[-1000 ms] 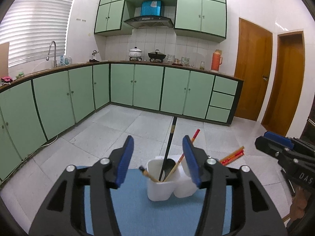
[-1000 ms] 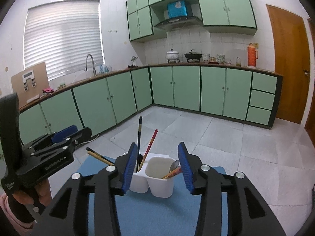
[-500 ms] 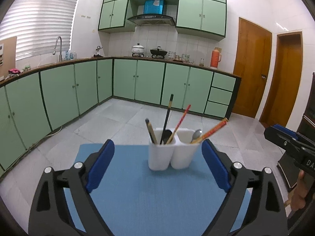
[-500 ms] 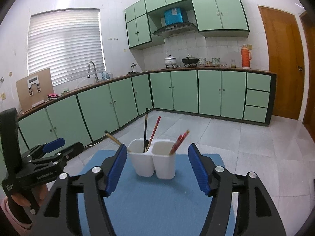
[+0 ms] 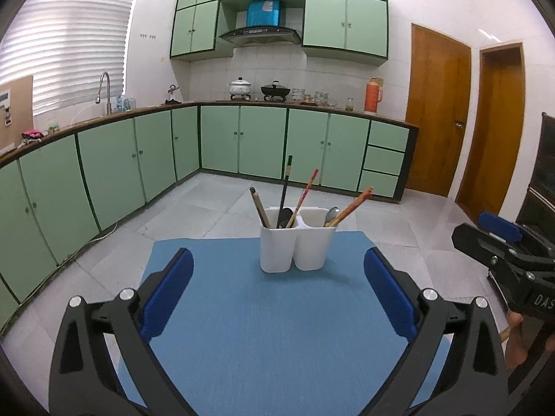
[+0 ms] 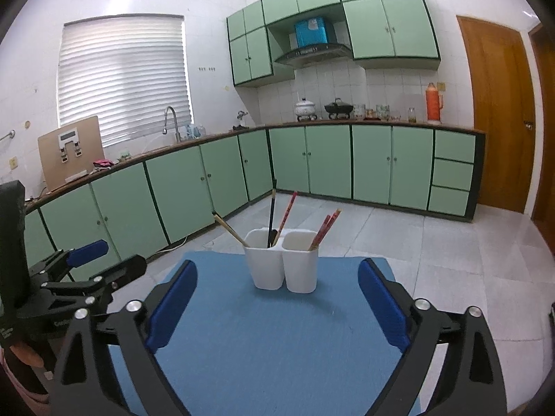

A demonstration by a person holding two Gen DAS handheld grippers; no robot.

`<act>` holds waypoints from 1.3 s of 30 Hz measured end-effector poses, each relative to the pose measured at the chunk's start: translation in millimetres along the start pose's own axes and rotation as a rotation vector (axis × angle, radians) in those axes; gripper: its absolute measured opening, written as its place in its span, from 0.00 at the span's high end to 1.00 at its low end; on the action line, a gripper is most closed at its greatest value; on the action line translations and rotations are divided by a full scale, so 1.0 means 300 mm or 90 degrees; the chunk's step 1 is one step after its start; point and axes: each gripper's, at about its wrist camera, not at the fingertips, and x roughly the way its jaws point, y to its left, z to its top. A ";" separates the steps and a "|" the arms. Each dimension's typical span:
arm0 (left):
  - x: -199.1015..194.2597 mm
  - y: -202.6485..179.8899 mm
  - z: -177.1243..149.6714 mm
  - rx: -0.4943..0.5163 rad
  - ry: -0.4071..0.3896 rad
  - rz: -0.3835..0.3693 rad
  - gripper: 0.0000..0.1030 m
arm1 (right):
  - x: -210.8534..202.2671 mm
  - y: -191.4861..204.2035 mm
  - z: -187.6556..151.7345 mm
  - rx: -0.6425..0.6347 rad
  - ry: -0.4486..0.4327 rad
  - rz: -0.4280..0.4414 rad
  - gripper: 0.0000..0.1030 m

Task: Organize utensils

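A white two-compartment utensil holder [image 5: 296,244] stands upright near the far edge of a blue mat [image 5: 263,329]; it also shows in the right wrist view [image 6: 282,263]. It holds chopsticks, a black ladle and a metal spoon [image 5: 331,214]. My left gripper [image 5: 277,294] is open and empty, well back from the holder. My right gripper [image 6: 277,303] is open and empty, also back from the holder. Each gripper shows at the edge of the other's view: the right [image 5: 503,253], the left [image 6: 83,270].
The mat lies on a table over a grey tiled floor [image 5: 194,215]. Green base cabinets [image 5: 138,166] line the left and back walls. Two wooden doors [image 5: 437,111] stand at the right.
Both grippers have pulled back from the holder and opened wide. The holder now stands free on the mat with the utensils inside.
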 end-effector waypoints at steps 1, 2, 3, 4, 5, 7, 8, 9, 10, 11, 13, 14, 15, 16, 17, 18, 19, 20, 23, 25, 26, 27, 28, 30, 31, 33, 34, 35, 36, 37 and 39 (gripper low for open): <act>-0.017 -0.007 0.000 0.002 -0.003 -0.003 0.07 | -0.018 0.002 -0.001 0.001 -0.007 -0.001 0.07; -0.033 -0.009 -0.001 0.004 -0.006 -0.005 0.07 | -0.031 0.004 0.001 0.002 -0.011 0.001 0.07; -0.046 -0.013 0.002 0.004 -0.010 -0.004 0.07 | -0.039 0.006 0.004 0.002 -0.014 0.003 0.07; -0.059 -0.015 0.004 0.003 -0.014 -0.004 0.07 | -0.051 0.010 0.005 -0.001 -0.018 0.006 0.07; -0.070 -0.018 0.005 0.004 -0.019 -0.004 0.07 | -0.059 0.018 0.005 -0.004 -0.021 0.004 0.07; -0.100 -0.028 0.007 0.007 -0.029 -0.004 0.07 | -0.079 0.024 0.004 -0.009 -0.028 0.001 0.07; -0.116 -0.031 0.010 0.010 -0.034 -0.001 0.07 | -0.087 0.025 0.003 -0.009 -0.030 0.003 0.07; -0.125 -0.036 0.009 0.011 -0.037 0.001 0.07 | -0.097 0.028 0.002 -0.009 -0.032 0.005 0.07; -0.137 -0.040 0.009 0.014 -0.039 0.002 0.07 | -0.102 0.027 0.003 -0.009 -0.034 0.005 0.07; -0.148 -0.044 0.009 0.016 -0.041 0.001 0.07 | -0.108 0.028 0.004 -0.009 -0.036 0.005 0.06; -0.164 -0.051 0.005 0.019 -0.045 0.002 0.07 | -0.124 0.034 0.004 -0.013 -0.039 0.008 0.06; -0.173 -0.053 0.004 0.019 -0.047 0.001 0.07 | -0.132 0.038 0.005 -0.014 -0.041 0.007 0.06; -0.181 -0.056 0.004 0.019 -0.049 -0.001 0.07 | -0.141 0.043 0.007 -0.018 -0.044 0.007 0.06; -0.188 -0.055 0.002 0.020 -0.051 -0.002 0.07 | -0.146 0.047 0.007 -0.020 -0.046 0.006 0.06; -0.193 -0.058 0.002 0.020 -0.052 -0.002 0.07 | -0.153 0.050 0.009 -0.023 -0.049 0.004 0.06; -0.200 -0.059 -0.001 0.020 -0.053 -0.003 0.07 | -0.161 0.052 0.010 -0.025 -0.051 0.003 0.06; -0.208 -0.061 -0.004 0.021 -0.055 -0.005 0.07 | -0.165 0.052 0.011 -0.026 -0.053 0.002 0.06; -0.213 -0.060 -0.006 0.021 -0.057 -0.005 0.07 | -0.171 0.053 0.011 -0.027 -0.055 0.002 0.06; -0.231 -0.058 -0.007 0.019 -0.062 -0.003 0.06 | -0.182 0.054 0.011 -0.028 -0.057 0.003 0.06; -0.237 -0.055 -0.008 0.016 -0.064 -0.003 0.06 | -0.184 0.058 0.010 -0.031 -0.058 0.002 0.06; -0.241 -0.054 -0.008 0.016 -0.065 -0.002 0.06 | -0.182 0.061 0.010 -0.031 -0.057 0.003 0.06; -0.242 -0.053 -0.007 0.015 -0.067 -0.002 0.06 | -0.183 0.063 0.010 -0.032 -0.057 0.004 0.06; -0.243 -0.051 -0.007 0.014 -0.068 -0.001 0.06 | -0.185 0.066 0.008 -0.034 -0.058 0.004 0.06; -0.244 -0.052 -0.004 0.013 -0.069 0.000 0.06 | -0.188 0.071 0.008 -0.036 -0.059 0.007 0.06; -0.244 -0.052 -0.002 0.015 -0.070 0.001 0.06 | -0.187 0.074 0.007 -0.037 -0.060 0.006 0.06; -0.250 -0.054 -0.004 0.016 -0.072 0.001 0.06 | -0.187 0.077 0.008 -0.037 -0.061 0.007 0.06; -0.251 -0.054 -0.005 0.015 -0.072 0.001 0.06 | -0.180 0.076 0.011 -0.036 -0.061 0.007 0.06; -0.253 -0.053 -0.005 0.015 -0.073 0.001 0.06 | -0.180 0.075 0.011 -0.036 -0.061 0.008 0.06; -0.254 -0.054 -0.006 0.015 -0.074 0.001 0.06 | -0.180 0.076 0.011 -0.036 -0.061 0.008 0.06; -0.255 -0.054 -0.005 0.016 -0.074 0.001 0.06 | -0.181 0.077 0.010 -0.036 -0.062 0.008 0.06; -0.257 -0.055 -0.005 0.016 -0.074 0.001 0.06 | -0.181 0.077 0.010 -0.036 -0.062 0.008 0.06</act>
